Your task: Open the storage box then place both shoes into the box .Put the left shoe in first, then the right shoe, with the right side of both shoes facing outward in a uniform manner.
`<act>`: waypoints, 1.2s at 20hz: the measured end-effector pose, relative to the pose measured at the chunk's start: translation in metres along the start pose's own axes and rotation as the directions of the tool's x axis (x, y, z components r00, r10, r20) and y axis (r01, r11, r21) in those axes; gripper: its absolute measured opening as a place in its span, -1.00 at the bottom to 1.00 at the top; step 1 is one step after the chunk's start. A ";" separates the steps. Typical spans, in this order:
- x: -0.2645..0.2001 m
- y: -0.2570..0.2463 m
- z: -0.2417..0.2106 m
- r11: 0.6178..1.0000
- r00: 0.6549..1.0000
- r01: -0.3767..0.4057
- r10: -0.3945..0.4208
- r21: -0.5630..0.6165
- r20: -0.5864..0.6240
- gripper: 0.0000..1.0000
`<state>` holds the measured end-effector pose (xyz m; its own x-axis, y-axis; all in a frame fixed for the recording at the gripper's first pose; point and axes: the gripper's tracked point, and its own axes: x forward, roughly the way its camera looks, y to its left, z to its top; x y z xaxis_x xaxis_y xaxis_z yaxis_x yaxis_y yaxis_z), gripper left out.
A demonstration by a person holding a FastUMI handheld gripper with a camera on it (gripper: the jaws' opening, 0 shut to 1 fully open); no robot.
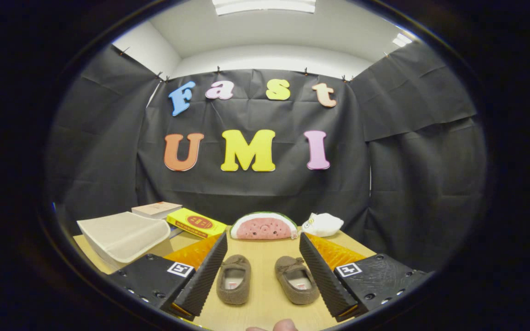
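Gripper [263, 276] with fingers spread wide, holding nothing, above the tabletop [265, 312]. The two brown slippers lie side by side between the fingers: left shoe [233, 279], right shoe [296, 280], long axes running near to far, toes pointing away toward the watermelon plush [263, 226]. The pale storage box [122, 236], apparently unopened, sits far left of the fingers, beside a yellow book [196, 222]; the next move probably swings left.

Two brown slippers [233, 279] [296, 280] lie side by side; the beige storage box [124, 236] seems shut.
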<state>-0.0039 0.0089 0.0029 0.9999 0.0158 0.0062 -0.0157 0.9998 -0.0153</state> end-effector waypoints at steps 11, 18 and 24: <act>0.010 0.068 -0.022 0.979 0.983 -0.176 0.181 0.104 -0.040 0.91; 0.019 0.169 -0.057 0.882 0.909 -0.364 0.406 0.298 -0.092 0.91; 0.023 0.241 -0.088 0.772 0.814 -0.442 0.559 0.456 -0.156 0.91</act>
<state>0.0157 0.2487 -0.0890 0.8065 0.5693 -0.1595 -0.4573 0.7717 0.4419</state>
